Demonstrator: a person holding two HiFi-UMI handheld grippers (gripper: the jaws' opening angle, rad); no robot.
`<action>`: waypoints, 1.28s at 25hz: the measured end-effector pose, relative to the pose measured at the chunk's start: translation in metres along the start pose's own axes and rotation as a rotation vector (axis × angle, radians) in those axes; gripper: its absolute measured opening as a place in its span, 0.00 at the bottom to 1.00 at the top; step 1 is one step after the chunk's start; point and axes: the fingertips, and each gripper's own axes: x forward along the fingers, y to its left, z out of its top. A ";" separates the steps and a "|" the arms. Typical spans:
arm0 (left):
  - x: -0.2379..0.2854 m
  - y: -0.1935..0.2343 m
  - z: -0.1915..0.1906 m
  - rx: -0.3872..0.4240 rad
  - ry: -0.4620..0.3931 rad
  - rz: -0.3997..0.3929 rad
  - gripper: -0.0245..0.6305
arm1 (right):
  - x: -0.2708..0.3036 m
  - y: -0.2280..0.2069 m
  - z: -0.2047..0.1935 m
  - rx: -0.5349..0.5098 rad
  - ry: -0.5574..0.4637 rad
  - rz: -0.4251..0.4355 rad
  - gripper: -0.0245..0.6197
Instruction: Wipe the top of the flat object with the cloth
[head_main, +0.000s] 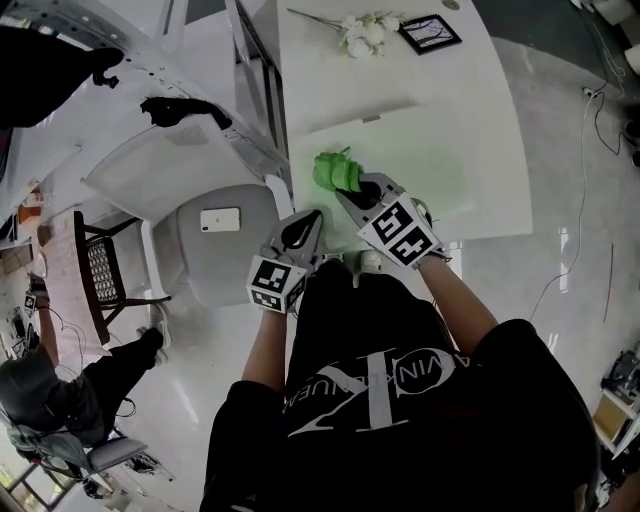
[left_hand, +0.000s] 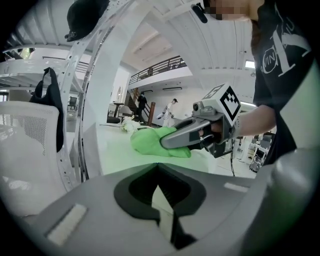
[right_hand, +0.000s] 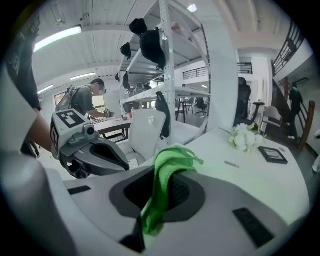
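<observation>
Your right tongs (head_main: 352, 186) are pinching the green cloth (head_main: 334, 172), and the wad is resting on the table (head_main: 430, 140) close to its near-left corner. In the right gripper view the cloth is running up between the jaws and bunching past their tips. Your left tongs (head_main: 306, 220) are hovering at that same corner of the table, just beside the right tongs, with the jaws pressed together on nothing. From them the cloth is lying a little ahead on the table, well short of the flowers (head_main: 365, 32) at the far end.
</observation>
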 end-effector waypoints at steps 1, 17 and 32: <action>0.000 0.000 0.000 -0.003 -0.001 0.006 0.04 | -0.005 -0.006 -0.003 0.011 -0.002 -0.014 0.09; 0.006 -0.005 0.001 -0.003 0.024 0.096 0.04 | -0.074 -0.083 -0.044 0.148 -0.035 -0.176 0.09; 0.005 -0.003 -0.001 -0.066 -0.005 0.136 0.04 | -0.150 -0.151 -0.101 0.196 0.029 -0.427 0.09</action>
